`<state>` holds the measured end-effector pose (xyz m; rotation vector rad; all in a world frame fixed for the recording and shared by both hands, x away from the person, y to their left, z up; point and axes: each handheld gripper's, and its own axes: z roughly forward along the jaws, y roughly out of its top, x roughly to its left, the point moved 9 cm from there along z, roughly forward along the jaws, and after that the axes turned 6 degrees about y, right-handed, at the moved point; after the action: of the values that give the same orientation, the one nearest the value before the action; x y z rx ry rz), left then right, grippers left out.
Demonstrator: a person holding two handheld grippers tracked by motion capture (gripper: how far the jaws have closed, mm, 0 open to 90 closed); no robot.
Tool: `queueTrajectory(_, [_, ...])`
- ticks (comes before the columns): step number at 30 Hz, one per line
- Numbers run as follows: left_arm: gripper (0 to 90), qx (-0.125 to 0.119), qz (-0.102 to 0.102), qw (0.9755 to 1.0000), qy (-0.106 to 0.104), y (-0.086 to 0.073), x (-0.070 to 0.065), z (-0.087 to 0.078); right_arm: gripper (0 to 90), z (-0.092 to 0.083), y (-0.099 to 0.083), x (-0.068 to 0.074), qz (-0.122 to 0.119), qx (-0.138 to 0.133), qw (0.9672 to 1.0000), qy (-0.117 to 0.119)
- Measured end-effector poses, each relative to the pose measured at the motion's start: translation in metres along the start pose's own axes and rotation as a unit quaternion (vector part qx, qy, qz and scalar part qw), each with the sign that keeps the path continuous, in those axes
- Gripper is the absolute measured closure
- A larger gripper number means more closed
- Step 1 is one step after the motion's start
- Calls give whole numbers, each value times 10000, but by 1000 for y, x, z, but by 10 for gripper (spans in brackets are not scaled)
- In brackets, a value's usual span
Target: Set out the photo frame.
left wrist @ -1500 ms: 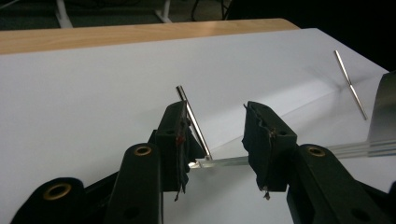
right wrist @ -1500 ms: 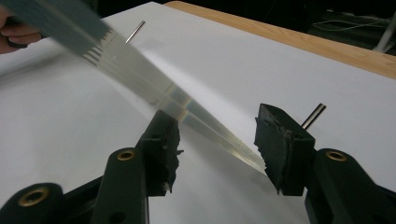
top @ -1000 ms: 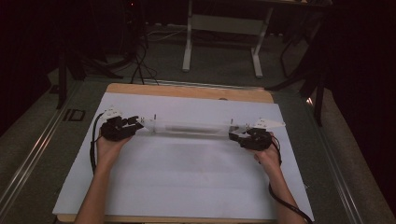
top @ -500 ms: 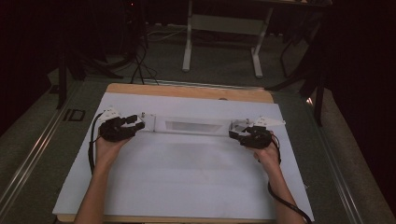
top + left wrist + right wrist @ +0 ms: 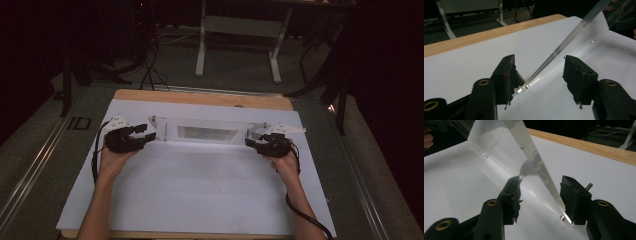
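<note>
**Tools at both ends of a clear panel**

Left tool (image 5: 142,136) has just been opening; its jaws stand apart around the long clear acrylic panel (image 5: 205,132), not pressing it. Right tool (image 5: 256,141) clamps the other end. The panel lies on the white-covered tabletop (image 5: 200,195), long axis running left to right between them.

Clear panel (image 5: 205,132) tilted btwn L gripper (image 5: 145,136) & R gripper (image 5: 254,141) (white sheet (image 5: 200,190) under).

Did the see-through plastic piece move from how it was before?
Yes. The clear plastic piece has tipped over toward the wooden table edge, showing its wide face. The left gripper has just been opening, with the piece's end between its jaws.
</note>
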<state>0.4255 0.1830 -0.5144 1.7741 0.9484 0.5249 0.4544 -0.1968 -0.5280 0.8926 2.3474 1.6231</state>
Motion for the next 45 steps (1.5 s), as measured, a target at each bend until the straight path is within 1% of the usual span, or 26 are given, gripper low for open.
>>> queueTrajectory(3, [424,35,141,9999,-9,1,-5,4,506,0,1,-1,9,-11,10000,-6])
queueTrajectory(5, [415,66,198,9998,-33,1,-8,7,507,0,1,-1,12,-7,10000,-6])
queueTrajectory(8, [396,131,247,9996,-58,2,-11,14,508,1,1,-2,22,-24,10000,-15])
queueTrajectory(11, [385,135,261,9995,-94,4,-14,21,507,1,2,-2,40,-58,10000,-33])
queueTrajectory(14, [384,161,327,9993,-97,5,-18,26,507,1,2,-3,51,-92,9999,-53])
queueTrajectory(15, [384,154,331,9993,-65,6,-19,28,507,1,2,-3,49,-98,9999,-62])
queueTrajectory(18, [386,129,315,9994,-94,7,-21,31,507,1,2,-2,45,-105,9999,-66])
queueTrajectory(22, [402,120,324,9994,20,9,-25,36,506,1,2,-2,32,-117,9998,-129])
queueTrajectory(24, [406,126,320,9994,93,9,-25,38,506,1,2,-2,32,-135,9998,-152])
queueTrajectory(30, [427,71,215,9996,145,9,-25,39,508,1,2,-2,-13,-141,9997,-210])
queueTrajectory(33, [426,61,237,9994,224,10,-25,40,509,1,3,-2,-24,-152,9996,-251])
queueTrajectory(43, [428,38,199,9993,313,11,-24,42,510,2,4,-3,-19,-195,9991,-373])
queueTrajectory(45, [429,19,193,9992,350,11,-25,42,512,2,4,-3,-51,-199,9989,-417])
